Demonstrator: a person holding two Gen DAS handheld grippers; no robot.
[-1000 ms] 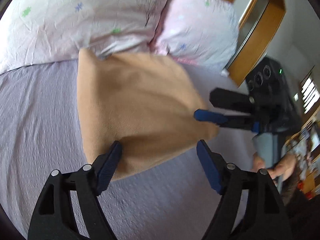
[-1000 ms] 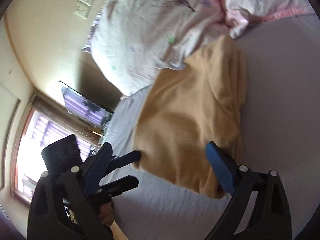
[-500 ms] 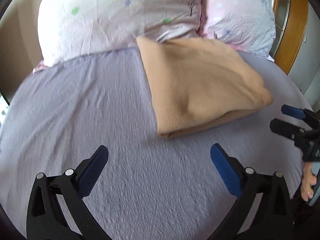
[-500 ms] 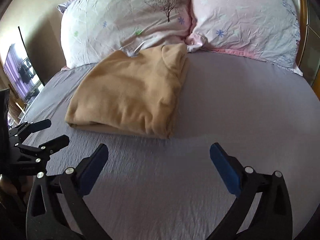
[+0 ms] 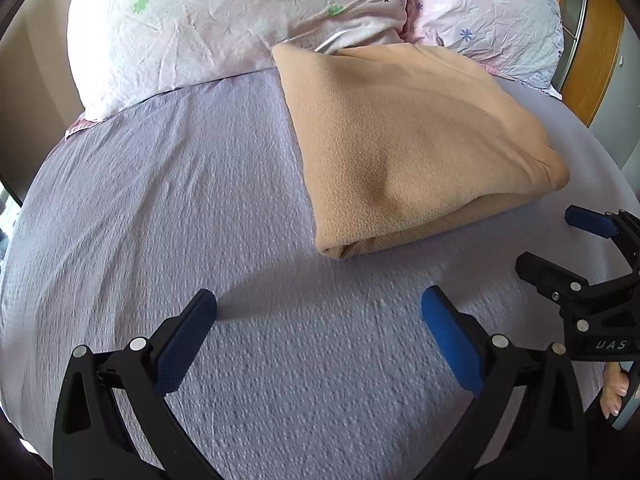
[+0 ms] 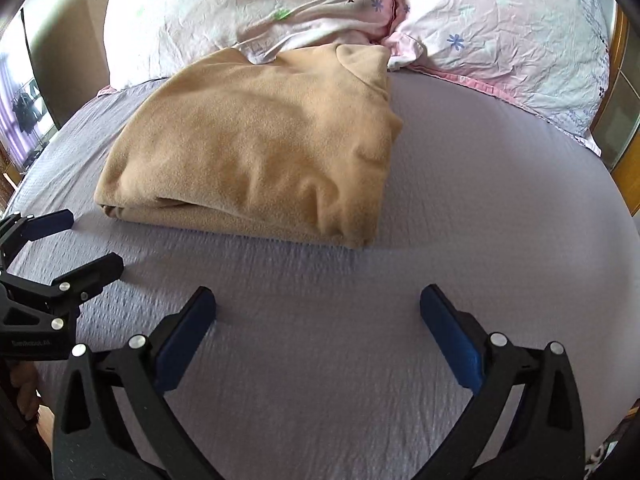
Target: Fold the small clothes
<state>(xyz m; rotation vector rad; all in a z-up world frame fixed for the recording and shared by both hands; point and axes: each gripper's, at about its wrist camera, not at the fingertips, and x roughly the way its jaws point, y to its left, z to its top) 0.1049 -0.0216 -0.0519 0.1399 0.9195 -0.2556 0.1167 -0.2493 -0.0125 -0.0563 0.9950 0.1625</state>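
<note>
A tan fleece garment (image 5: 416,148) lies folded on the lilac bed sheet (image 5: 168,208), its far edge against the pillows; it also shows in the right wrist view (image 6: 264,148). My left gripper (image 5: 318,312) is open and empty, held over the sheet in front of the garment's near left corner. My right gripper (image 6: 318,312) is open and empty, held over the sheet in front of the garment's near right corner. Each gripper also shows in the other's view, the right one (image 5: 560,240) at the right edge and the left one (image 6: 80,240) at the left edge.
Two floral pillows (image 6: 248,0) (image 6: 512,32) lie at the head of the bed. A wooden frame (image 5: 596,52) stands at the right. A window (image 6: 16,112) is at the far left.
Both grippers have let go of the garment and drawn back toward the near side of the bed. The garment now lies flat and folded.
</note>
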